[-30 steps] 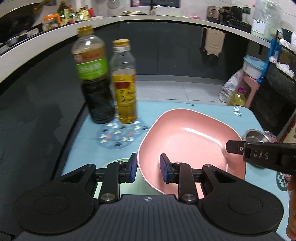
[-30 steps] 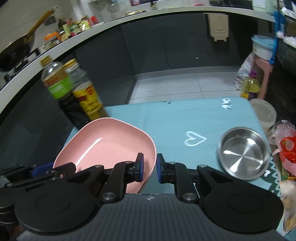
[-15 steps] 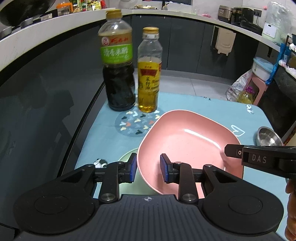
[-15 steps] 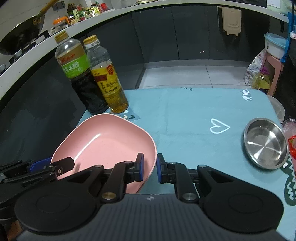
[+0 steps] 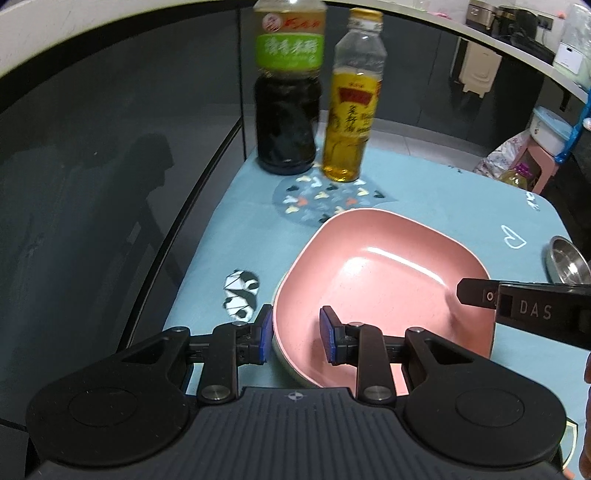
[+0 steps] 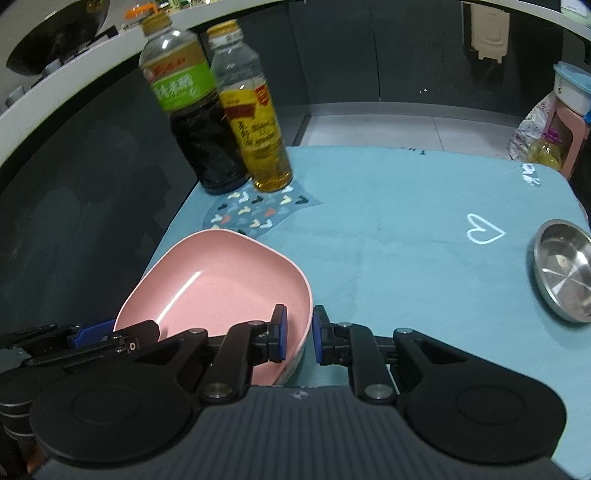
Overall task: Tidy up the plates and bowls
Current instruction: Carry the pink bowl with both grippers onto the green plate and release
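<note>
Both my tongs, left (image 5: 295, 334) and right (image 6: 298, 338), pinch the pink plate's (image 5: 384, 280) rims; uneven lowering near the tabletop's (image 6: 388, 229) left edge could tip it off the pale dish (image 5: 282, 354) beneath.

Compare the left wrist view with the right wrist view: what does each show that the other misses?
Only the left wrist view shows the panda print on the cloth and a pale green dish edge under the pink plate.

Only the right wrist view shows the wok on the back counter and the whole steel bowl.

Both show the pink plate, gripped at opposite rims by the left hand-held gripper and the right hand-held gripper, plus the dark bottle and the yellow bottle.
</note>
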Available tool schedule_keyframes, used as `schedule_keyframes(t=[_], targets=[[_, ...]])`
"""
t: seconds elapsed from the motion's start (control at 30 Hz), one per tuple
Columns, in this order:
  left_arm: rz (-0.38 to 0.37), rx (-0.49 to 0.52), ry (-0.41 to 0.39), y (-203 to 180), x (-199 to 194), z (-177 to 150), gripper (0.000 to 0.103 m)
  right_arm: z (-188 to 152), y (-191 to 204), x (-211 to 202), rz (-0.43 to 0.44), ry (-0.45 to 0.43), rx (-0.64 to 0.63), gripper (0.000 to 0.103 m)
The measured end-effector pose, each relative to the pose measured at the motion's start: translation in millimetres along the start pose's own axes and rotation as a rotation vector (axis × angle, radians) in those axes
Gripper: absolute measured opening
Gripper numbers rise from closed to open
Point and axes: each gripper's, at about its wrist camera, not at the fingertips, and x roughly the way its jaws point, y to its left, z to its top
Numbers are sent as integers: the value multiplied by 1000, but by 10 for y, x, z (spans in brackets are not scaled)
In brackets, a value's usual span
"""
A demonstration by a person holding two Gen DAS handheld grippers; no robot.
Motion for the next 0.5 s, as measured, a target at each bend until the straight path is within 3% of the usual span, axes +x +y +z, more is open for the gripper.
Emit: schedule_keyframes(t=[0.27,0.5], targets=[[5,-8,8,90,159,-8,25,-13,101,213,-22,28,-15,12],[-34,-20,-8,123,304,-9,25,2,78,321,-45,27,-15,12]])
